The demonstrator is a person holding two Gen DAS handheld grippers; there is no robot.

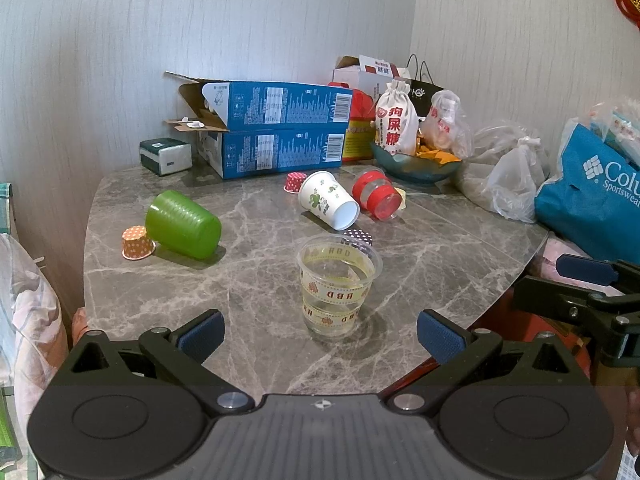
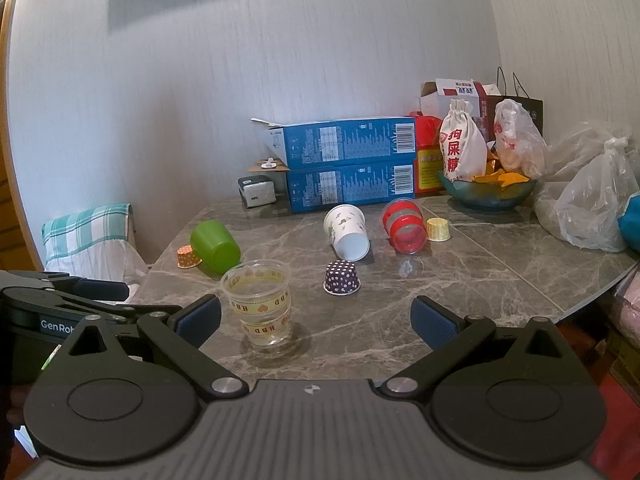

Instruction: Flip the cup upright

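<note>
Where it stands upright, clear cup point(image 1: 338, 284) reads "HBD".

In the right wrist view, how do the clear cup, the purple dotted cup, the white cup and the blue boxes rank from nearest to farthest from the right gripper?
From the right gripper:
1. clear cup, upright, near-left.
2. purple dotted cup, upside down, centre.
3. white cup, on its side, beyond it.
4. blue boxes, stacked at the wall.

- Ahead of our left gripper point(image 1: 320, 334), the clear cup point(image 1: 338, 284) looks like thin glossy plastic.
- We see the table point(image 1: 440, 240) as polished grey marble-look stone.
- Left of it, the green cup point(image 1: 184, 226) is ribbed, shiny plastic.
- Farther ahead, the white cup point(image 1: 328, 204) looks like matt paper.
- Our finger pads point(image 1: 202, 336) are blue and textured; the arms are matt black plastic.
</note>
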